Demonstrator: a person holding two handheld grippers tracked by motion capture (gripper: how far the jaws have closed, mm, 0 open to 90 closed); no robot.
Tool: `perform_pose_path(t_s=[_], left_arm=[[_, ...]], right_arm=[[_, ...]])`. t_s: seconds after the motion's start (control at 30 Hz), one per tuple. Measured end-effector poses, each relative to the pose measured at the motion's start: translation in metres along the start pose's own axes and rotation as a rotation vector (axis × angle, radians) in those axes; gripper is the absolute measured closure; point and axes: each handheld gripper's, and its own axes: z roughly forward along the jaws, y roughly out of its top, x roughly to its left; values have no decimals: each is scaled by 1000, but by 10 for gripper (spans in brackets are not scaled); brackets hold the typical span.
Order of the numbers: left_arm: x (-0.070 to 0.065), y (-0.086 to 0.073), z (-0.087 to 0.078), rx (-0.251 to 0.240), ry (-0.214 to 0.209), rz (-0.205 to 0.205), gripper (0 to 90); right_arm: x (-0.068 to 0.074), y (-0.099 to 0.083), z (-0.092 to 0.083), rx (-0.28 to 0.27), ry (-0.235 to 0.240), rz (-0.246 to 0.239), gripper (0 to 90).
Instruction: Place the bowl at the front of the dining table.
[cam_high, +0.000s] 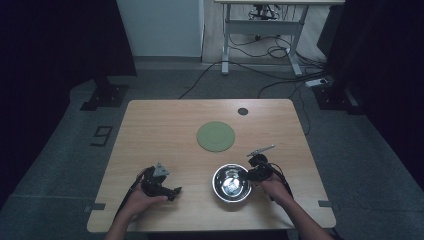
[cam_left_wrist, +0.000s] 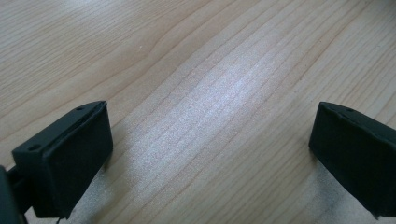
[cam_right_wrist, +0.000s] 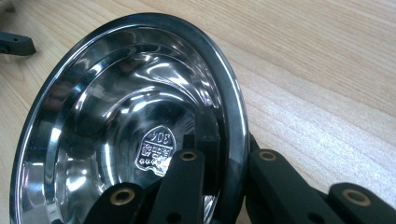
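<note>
On the wooden table, your steel bowl sits near the front edge, just in front of the green round mat. Your right gripper is clamped on the bowl's right rim, one jaw inside, one outside. That looks like the grasp step; next, lift it level toward the mat. Left of the bowl, your left gripper rests wide open, holding nothing.

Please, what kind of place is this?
Probably a lab or recording room: a wooden table between dark curtains, cables on the grey floor, and a desk frame behind.
</note>
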Motion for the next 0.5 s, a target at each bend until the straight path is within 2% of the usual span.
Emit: perform_pose_path(t_s=[0.27, 0.5], left_arm=[[0, 0, 0, 0, 0, 0, 0], [0, 0, 0, 0, 0, 0, 0]], right_arm=[[-4, 0, -3, -24, 24, 39, 870], [-5, 0, -6, -44, 28, 50, 870]])
